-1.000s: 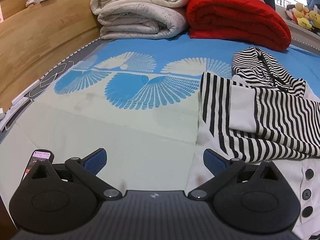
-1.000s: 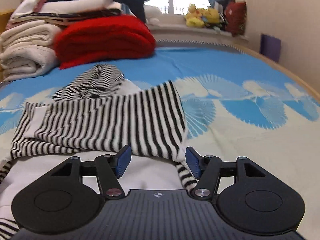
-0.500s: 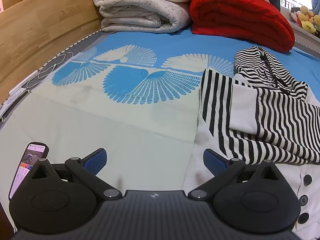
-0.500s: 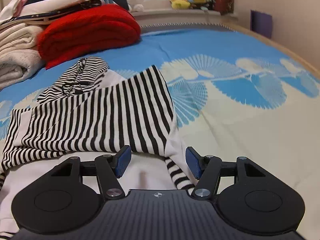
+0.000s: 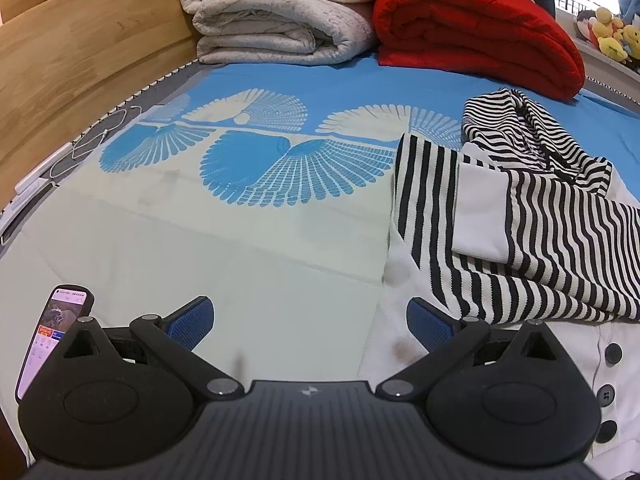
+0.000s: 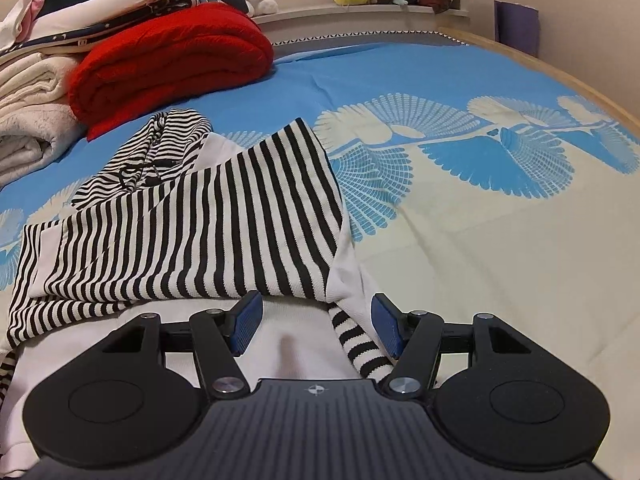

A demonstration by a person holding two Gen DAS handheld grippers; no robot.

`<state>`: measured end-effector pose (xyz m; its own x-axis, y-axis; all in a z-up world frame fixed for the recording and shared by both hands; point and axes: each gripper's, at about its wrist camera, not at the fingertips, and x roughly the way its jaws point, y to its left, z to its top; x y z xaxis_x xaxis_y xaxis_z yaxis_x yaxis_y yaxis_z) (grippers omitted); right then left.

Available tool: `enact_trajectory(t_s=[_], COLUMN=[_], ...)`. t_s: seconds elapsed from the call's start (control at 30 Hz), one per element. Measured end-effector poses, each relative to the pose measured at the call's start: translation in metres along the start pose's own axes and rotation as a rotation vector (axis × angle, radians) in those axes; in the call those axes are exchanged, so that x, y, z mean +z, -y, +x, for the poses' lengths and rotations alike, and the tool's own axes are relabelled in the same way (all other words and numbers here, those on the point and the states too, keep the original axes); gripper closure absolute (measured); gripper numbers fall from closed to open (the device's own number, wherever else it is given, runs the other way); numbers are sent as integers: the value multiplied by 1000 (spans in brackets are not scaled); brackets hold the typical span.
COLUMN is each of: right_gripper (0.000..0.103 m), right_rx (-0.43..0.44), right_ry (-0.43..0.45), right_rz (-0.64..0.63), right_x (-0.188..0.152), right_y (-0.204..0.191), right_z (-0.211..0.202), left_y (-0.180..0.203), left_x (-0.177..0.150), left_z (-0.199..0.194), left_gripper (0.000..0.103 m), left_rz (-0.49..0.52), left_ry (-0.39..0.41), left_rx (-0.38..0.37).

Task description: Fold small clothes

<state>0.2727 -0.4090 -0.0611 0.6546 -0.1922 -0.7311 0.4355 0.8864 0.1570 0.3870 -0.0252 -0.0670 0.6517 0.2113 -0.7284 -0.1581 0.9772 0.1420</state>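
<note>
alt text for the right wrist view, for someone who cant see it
The open right gripper hovers over the near edge of a striped top on a blue patterned bed. A red blanket lies folded behind.

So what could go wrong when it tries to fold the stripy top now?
The right gripper has open jaws around both the white body and a thin striped edge of the stripy top, so it might pinch only one layer and bunch the fold. The left gripper sits over bare bedsheet by the hem and could grab sheet instead. The phone nearby might get knocked.
</note>
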Motion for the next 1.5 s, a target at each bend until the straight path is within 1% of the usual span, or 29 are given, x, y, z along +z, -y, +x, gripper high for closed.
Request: enact_trajectory(t_s=[0.27,0.43,0.67,0.87,1.23,1.5], right_gripper=[41,41,41,41,41,40], right_rx=[-1,1,0,-2,1,11], right_ry=[-8,-10,-6,-4,-4,-7], right_rz=[4,-3,-10,-8,-12,-30], right_x=[0,0,-1,0,0,0], right_y=[0,0,-1,-1,-2,-12], right_z=[2,3,2,2,2,2], left_y=[1,3,2,-1,1,2], left_x=[-1,-1,-2,-1,-2,-4], left_z=[-1,-3,-5,-7,-8,-8], left_gripper=[0,0,0,0,0,0], left_rz=[7,27,29,15,30,43], left_ry=[-4,11,15,11,11,14], left_rx=[-6,-8,-15,-57,-67,-60])
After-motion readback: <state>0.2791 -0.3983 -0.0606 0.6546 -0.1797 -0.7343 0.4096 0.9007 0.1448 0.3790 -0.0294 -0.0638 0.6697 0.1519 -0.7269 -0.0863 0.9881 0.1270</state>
